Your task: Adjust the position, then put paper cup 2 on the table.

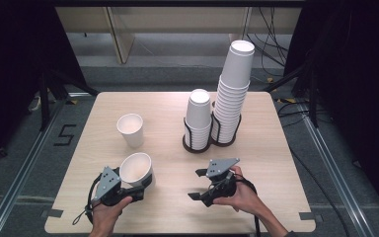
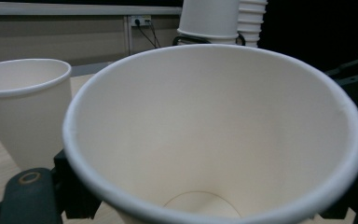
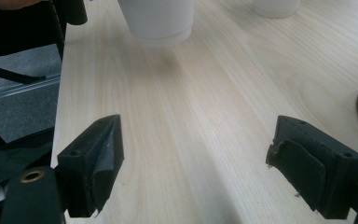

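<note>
A white paper cup (image 1: 137, 170) leans with its open mouth up and towards the camera, and my left gripper (image 1: 144, 184) is shut on its lower part near the table's front left. In the left gripper view the cup's rim and inside (image 2: 214, 140) sit between the black jaws. My right gripper (image 1: 195, 184) is held low over the table at front centre, open, with nothing between its fingers (image 3: 98, 163). The right gripper view shows the held cup's base (image 3: 158, 18) farther off. A second single cup (image 1: 131, 129) stands upright behind the held one.
Two stacks of white cups stand in a black wire holder (image 1: 197, 143) at the middle back: a short stack (image 1: 199, 116) and a tall one (image 1: 232, 94). The pale wooden table (image 1: 256, 163) has its front edge just behind both hands.
</note>
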`<state>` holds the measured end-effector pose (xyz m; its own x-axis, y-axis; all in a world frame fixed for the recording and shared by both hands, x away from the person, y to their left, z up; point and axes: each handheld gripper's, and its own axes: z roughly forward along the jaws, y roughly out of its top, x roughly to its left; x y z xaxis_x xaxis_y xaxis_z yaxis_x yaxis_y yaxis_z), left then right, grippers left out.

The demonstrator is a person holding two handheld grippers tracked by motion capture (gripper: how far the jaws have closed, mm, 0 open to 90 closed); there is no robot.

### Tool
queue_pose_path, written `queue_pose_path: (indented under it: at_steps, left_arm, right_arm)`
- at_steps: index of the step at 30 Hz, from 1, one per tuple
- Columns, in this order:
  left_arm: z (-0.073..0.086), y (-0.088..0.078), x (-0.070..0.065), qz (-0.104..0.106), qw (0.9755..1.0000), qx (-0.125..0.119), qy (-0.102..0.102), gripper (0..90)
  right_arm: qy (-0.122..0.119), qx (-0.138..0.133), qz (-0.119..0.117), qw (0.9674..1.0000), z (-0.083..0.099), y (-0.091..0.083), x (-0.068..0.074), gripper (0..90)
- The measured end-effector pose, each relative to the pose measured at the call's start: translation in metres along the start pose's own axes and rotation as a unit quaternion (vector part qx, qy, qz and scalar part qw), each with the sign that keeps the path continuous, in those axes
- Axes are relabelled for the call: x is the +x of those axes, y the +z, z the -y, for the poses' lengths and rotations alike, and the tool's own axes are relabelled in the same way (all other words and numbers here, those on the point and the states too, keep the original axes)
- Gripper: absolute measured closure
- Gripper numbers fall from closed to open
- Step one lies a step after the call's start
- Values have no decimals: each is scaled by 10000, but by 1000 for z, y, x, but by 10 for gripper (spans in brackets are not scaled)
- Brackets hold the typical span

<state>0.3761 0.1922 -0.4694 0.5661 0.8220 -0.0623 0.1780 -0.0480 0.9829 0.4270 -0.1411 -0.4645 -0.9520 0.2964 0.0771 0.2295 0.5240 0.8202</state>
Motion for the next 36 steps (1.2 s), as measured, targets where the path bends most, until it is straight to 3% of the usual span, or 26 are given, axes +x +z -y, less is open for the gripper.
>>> queue_pose_path:
  at_steps: [5,12,20,23,28,36]
  left_arm:
    - [0,-1,8,-216,9997,87,26,164]
    - [3,-1,18,-446,9990,99,25,164]
    - [4,-1,28,-674,9975,164,89,163]
    - [5,-1,32,-744,9971,171,72,163]
    - [6,-1,39,-846,9962,183,49,163]
    - [8,-2,44,-924,9955,187,30,162]
  right_arm:
    - [134,-34,68,9999,3,-6,0,180]
    - [138,-31,294,9995,9,-13,-4,183]
    - [385,22,420,9984,13,-19,-7,185]
    - [358,19,512,9980,15,-22,-10,179]
    - [533,39,589,9968,17,-25,-11,170]
    - [458,50,683,9966,19,-27,-11,165]
